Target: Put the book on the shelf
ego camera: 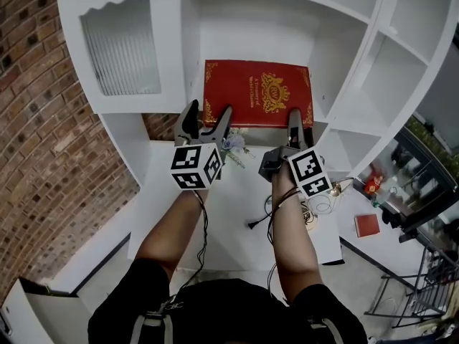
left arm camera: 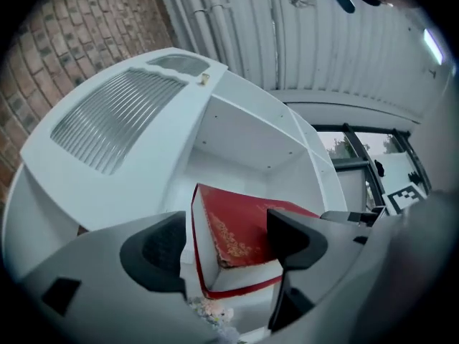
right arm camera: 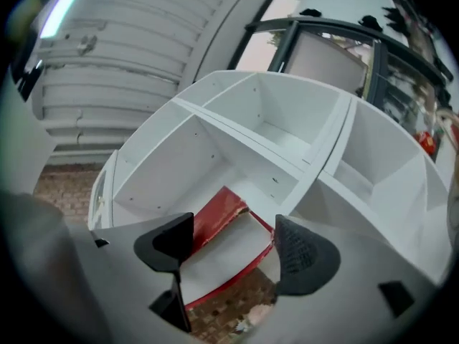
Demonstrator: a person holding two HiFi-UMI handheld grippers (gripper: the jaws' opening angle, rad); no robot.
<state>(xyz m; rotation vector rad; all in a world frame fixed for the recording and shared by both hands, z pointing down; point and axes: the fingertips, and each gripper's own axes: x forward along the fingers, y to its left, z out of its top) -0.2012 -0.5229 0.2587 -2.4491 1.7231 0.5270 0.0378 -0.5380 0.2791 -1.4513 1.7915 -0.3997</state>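
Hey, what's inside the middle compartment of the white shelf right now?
A red book with gold print lies flat in that compartment, cover up. Nothing else shows in there. The shelf floor under the book is covered, so anything beneath it cannot be seen.

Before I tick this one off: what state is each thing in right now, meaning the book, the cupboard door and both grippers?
Book: closed, lying flat with its cover up in the shelf.
Door: shut.
Left gripper: open, gripping nothing.
Right gripper: open, gripping nothing.
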